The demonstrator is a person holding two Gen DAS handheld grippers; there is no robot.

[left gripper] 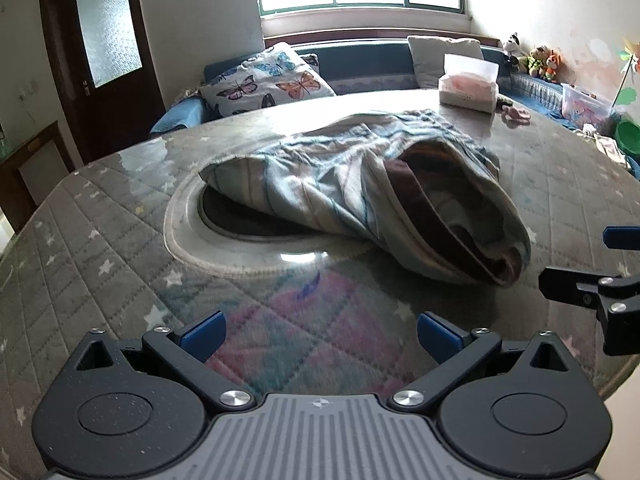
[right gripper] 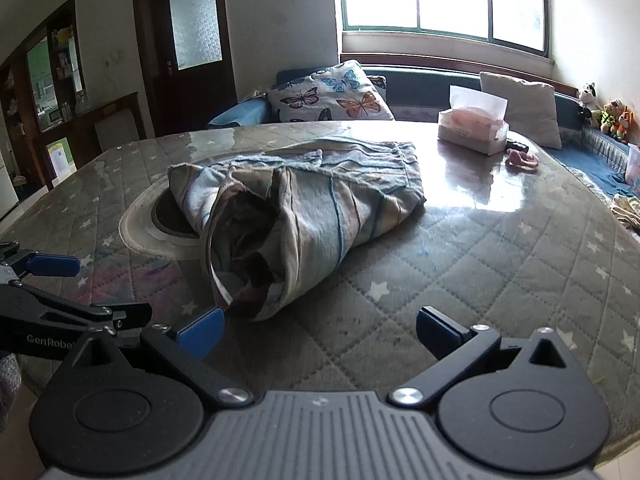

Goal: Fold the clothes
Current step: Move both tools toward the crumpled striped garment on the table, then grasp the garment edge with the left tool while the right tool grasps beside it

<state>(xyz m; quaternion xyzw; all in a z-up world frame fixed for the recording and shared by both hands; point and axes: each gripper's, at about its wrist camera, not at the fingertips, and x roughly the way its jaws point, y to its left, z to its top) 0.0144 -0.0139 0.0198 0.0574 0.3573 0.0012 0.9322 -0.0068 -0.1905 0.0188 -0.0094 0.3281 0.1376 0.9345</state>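
- My left gripper (left gripper: pixel 320 334) hangs low over the near edge of the table (left gripper: pixel 100 240), its blue fingertips spread wide with nothing between them.
- My right gripper (right gripper: pixel 320 332) sits beside it at the same edge, jaws likewise apart and empty; each one shows at the margin of the other's view.
- The striped garment (right gripper: pixel 304 208) lies ahead of both, closer to my right gripper, in a loose, rumpled bundle. Its open end gapes toward me and shows a darker lining.
- Its far part drapes over the round inset (left gripper: pixel 188 216) in the quilted table cover.
- A bundle this slack and uneven doesn't read to me as a neat fold, though I can't tell whether it is partly folded or simply heaped.
- A tissue box (right gripper: pixel 472 128) stands well beyond the garment, clear of any working room.
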